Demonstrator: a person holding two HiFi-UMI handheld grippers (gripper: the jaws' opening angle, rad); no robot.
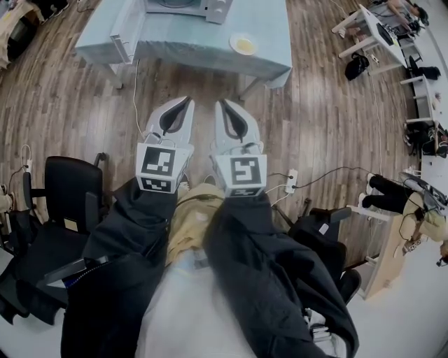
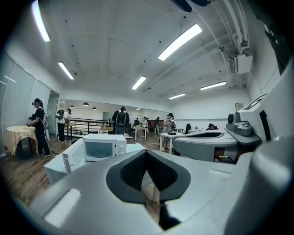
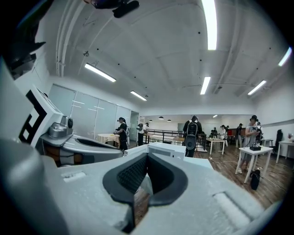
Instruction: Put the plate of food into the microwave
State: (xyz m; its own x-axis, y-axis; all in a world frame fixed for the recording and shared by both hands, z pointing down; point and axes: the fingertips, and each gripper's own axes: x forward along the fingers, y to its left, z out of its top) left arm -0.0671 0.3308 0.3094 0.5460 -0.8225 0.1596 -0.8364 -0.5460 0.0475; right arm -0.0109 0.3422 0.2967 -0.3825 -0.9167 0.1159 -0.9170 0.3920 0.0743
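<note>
The white microwave [image 1: 187, 6] stands at the far side of a table with a pale blue cloth [image 1: 182, 43], its door [image 1: 122, 46] swung open to the left. The plate of yellow food [image 1: 243, 45] lies on the cloth to the microwave's right. My left gripper [image 1: 186, 102] and right gripper [image 1: 222, 104] hang side by side over the wooden floor, well short of the table, both shut and empty. In the left gripper view the microwave [image 2: 104, 146] with its open door [image 2: 73, 160] shows beyond the shut jaws. In the right gripper view only the microwave's top [image 3: 165, 149] shows.
Black office chairs stand at my left [image 1: 63, 192] and right [image 1: 323, 231]. A white power strip [image 1: 290, 180] with cables lies on the floor. White desks [image 1: 378, 31] line the right side. Several people [image 2: 121, 120] stand far back in the room.
</note>
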